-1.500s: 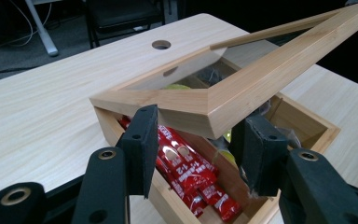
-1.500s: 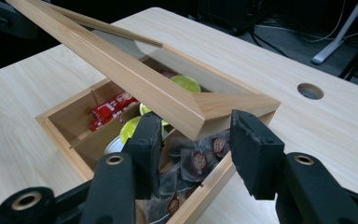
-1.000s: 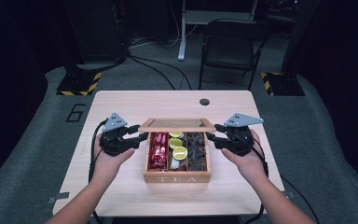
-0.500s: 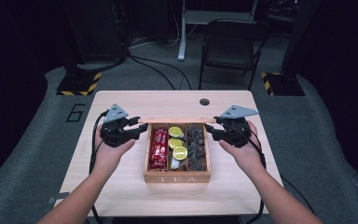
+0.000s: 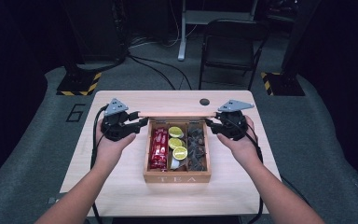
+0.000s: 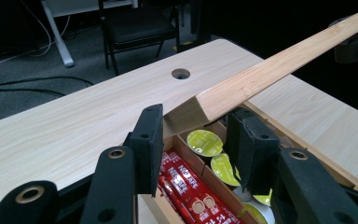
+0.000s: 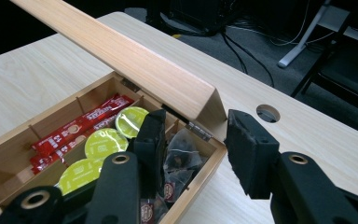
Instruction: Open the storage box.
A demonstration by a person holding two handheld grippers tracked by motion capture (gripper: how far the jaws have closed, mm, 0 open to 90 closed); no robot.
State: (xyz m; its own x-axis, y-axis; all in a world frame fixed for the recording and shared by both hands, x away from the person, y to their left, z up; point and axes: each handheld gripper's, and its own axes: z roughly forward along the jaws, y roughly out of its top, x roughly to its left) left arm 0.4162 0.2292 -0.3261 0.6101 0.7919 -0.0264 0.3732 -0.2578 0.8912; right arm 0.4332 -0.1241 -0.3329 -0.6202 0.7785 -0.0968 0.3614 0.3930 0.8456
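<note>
The lid (image 5: 177, 114) of the tea box (image 5: 177, 177) was pinched at both ends, left gripper (image 6: 193, 135) and right gripper (image 7: 193, 133) just tightened; probably best swung back evenly so nothing got twisted

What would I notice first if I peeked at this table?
Probably the wooden tea box in the middle of the table, its lid swung up and clamped at each end by the left gripper and the right gripper. Inside lie red packets, lime-green capsules and dark tea bags.
</note>
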